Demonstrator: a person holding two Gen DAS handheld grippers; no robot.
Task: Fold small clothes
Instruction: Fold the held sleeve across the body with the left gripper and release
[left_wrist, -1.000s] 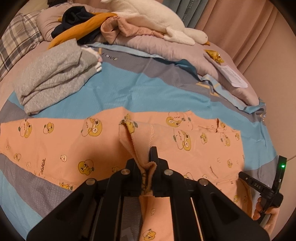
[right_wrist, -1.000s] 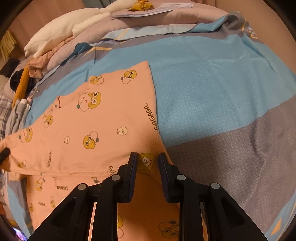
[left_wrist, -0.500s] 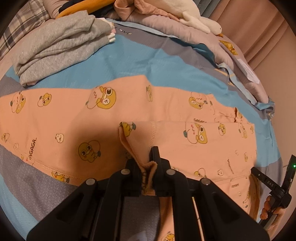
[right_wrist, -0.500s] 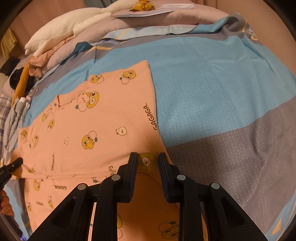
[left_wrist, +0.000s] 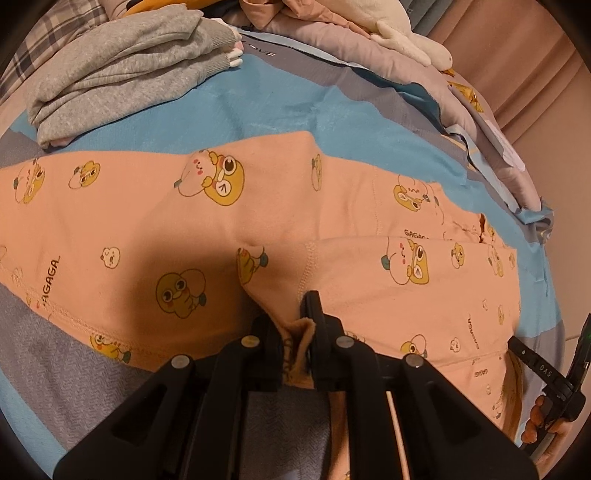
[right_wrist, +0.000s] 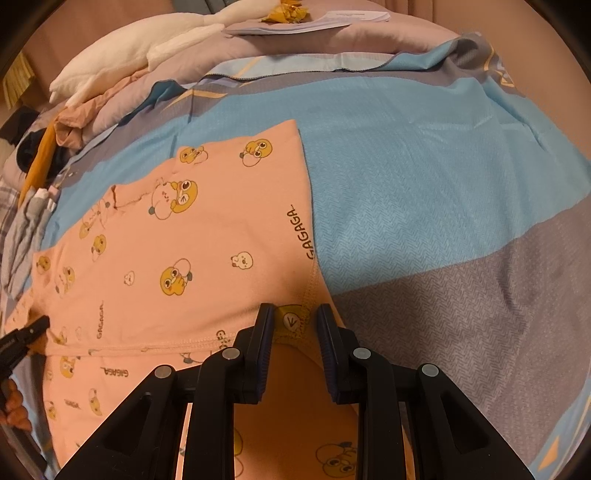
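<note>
A peach garment (left_wrist: 332, 206) printed with yellow cartoon ducks lies spread on the blue and grey bedsheet (left_wrist: 280, 110). My left gripper (left_wrist: 297, 332) hangs low over it with a bunched hem between its pads. Its jaws are easing apart, but the pads still touch the cloth. The flap it holds lies folded over the garment's right part. In the right wrist view the same garment (right_wrist: 207, 236) runs leftward, and my right gripper (right_wrist: 295, 321) is shut on its stitched hem at the near corner. The left gripper (right_wrist: 26, 332) shows at that view's left edge.
A folded grey sweater (left_wrist: 122, 62) sits at the back left. A white plush toy (left_wrist: 402, 40), a mauve quilt (right_wrist: 332, 40) and loose clothes line the far side. Papers (right_wrist: 321, 16) lie on the quilt. The sheet (right_wrist: 424, 184) right of the garment is bare.
My left gripper has sunk toward the bed with the hem, and the lifted flap now lies flatter on the garment. Its jaws stand slightly wider. The right gripper has not moved.
</note>
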